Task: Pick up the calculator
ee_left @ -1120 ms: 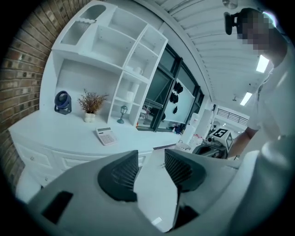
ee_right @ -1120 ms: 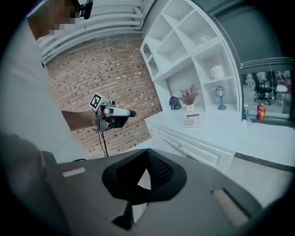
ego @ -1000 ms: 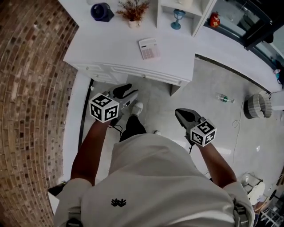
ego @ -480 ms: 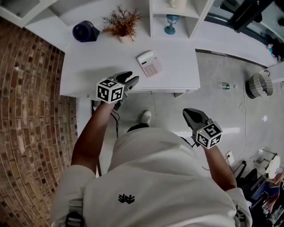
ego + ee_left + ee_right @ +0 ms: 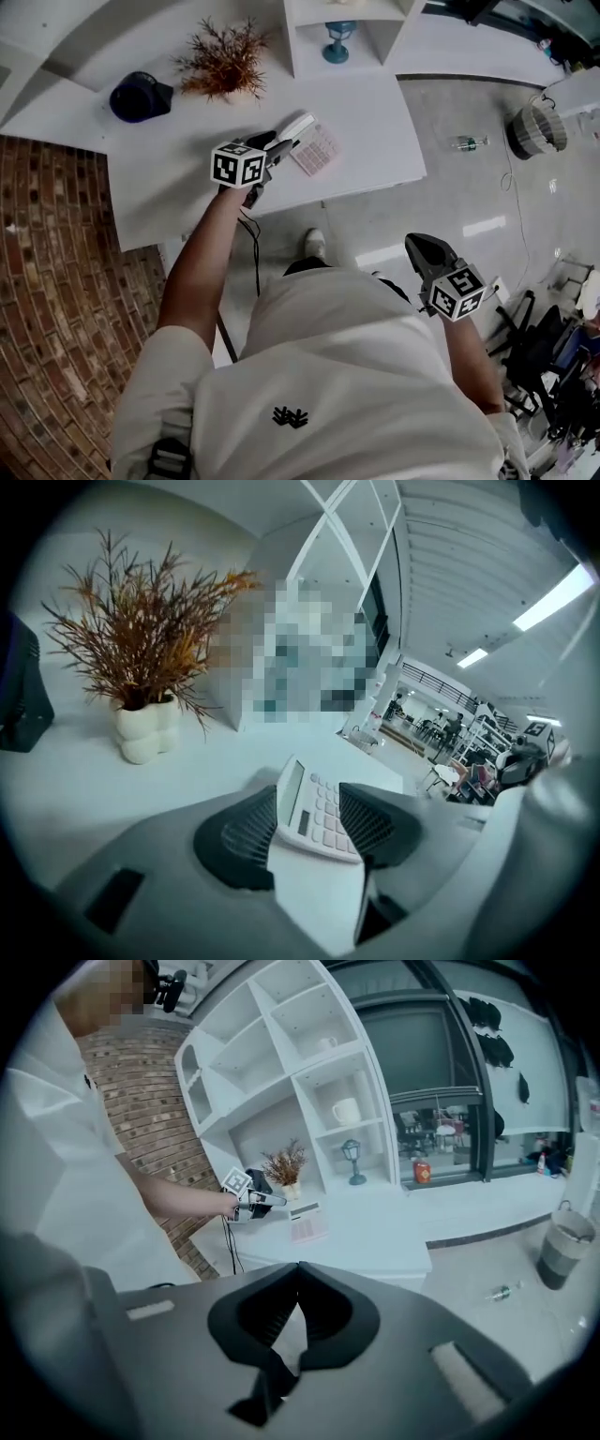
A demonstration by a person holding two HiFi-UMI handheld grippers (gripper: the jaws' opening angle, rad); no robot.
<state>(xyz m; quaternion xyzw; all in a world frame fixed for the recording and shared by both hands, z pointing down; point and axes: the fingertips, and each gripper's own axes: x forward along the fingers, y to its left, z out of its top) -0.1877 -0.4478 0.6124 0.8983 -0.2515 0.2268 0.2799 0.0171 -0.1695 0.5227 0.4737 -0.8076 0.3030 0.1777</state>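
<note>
White calculator (image 5: 317,816) lies on desk (image 5: 375,112), between the open jaws of left gripper (image 5: 307,803); pads hide its edges, contact unclear. Right gripper (image 5: 300,1271) jaws closed, empty.

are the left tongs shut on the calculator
No, the left tongs stand open, with the calculator flat on the desk, seen through their gap.

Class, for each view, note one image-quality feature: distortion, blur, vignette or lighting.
Head view: the wide-angle lens curves the brick wall. Left gripper view: dark round vignette, calculator sharp, ceiling light blown out. Right gripper view: shelves bow outward, corners dark.
</note>
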